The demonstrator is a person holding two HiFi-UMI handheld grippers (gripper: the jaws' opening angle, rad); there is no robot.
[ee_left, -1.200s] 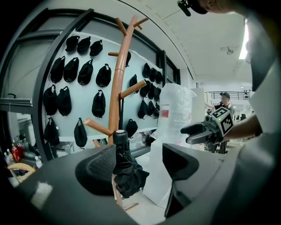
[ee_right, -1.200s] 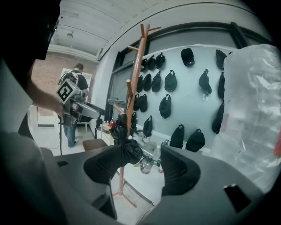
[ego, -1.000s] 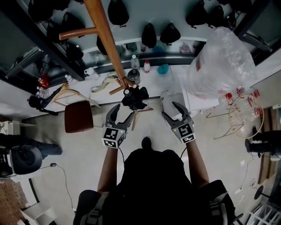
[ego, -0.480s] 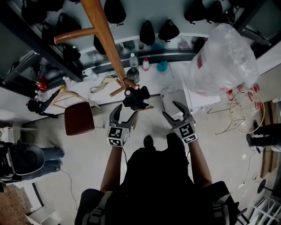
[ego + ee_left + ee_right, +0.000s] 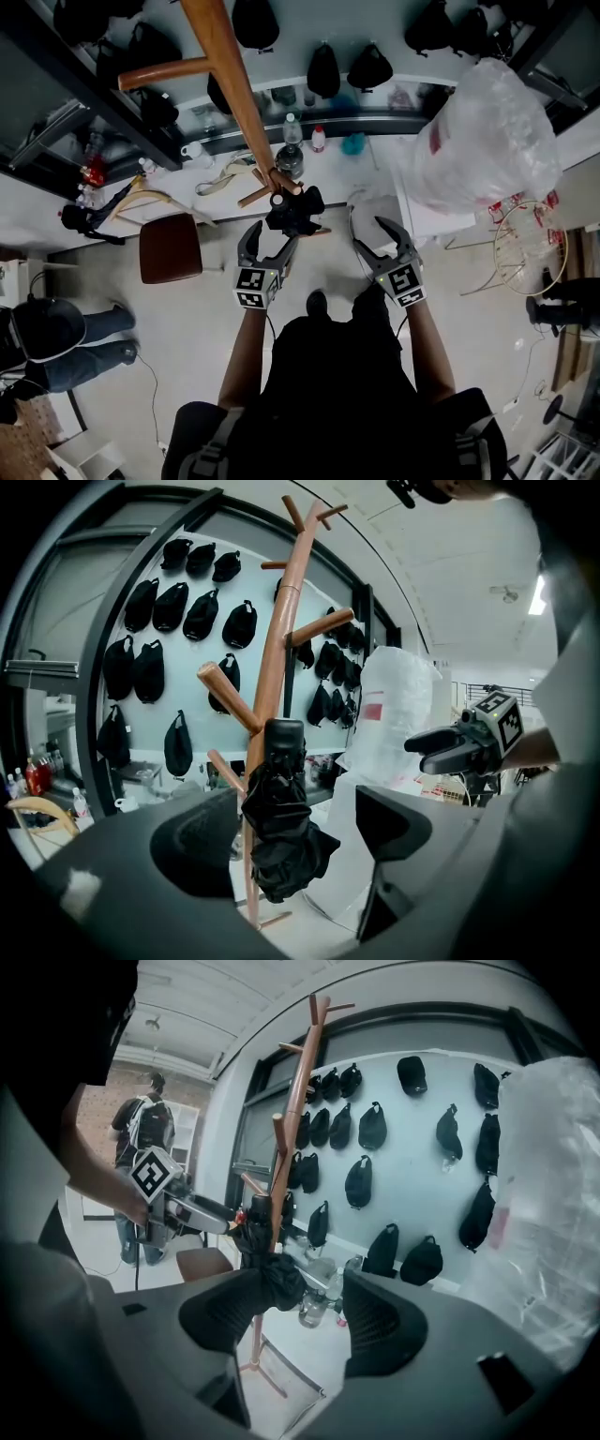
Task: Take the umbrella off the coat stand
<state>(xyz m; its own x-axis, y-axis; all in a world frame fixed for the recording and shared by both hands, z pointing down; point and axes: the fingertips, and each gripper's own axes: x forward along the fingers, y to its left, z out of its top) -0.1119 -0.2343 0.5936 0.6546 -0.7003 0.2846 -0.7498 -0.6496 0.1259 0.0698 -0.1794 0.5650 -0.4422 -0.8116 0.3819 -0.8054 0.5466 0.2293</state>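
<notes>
A folded black umbrella hangs from a low peg of the wooden coat stand. My left gripper sits just below it in the head view. Its jaws are opening. In the left gripper view the umbrella shows in the gap of my left gripper, a little ahead, and neither pad touches it. My right gripper hangs open to the right with nothing in it. From the right gripper view the umbrella and stand lie ahead and to the left of my right gripper.
A large clear plastic bag bulks at the right above a wire basket. A brown stool stands left of the stand's base. A person is at the far left. Black caps hang on the wall behind.
My left gripper has sunk a little and edged toward the umbrella, and its jaws stand wider. The right gripper has kept still.
</notes>
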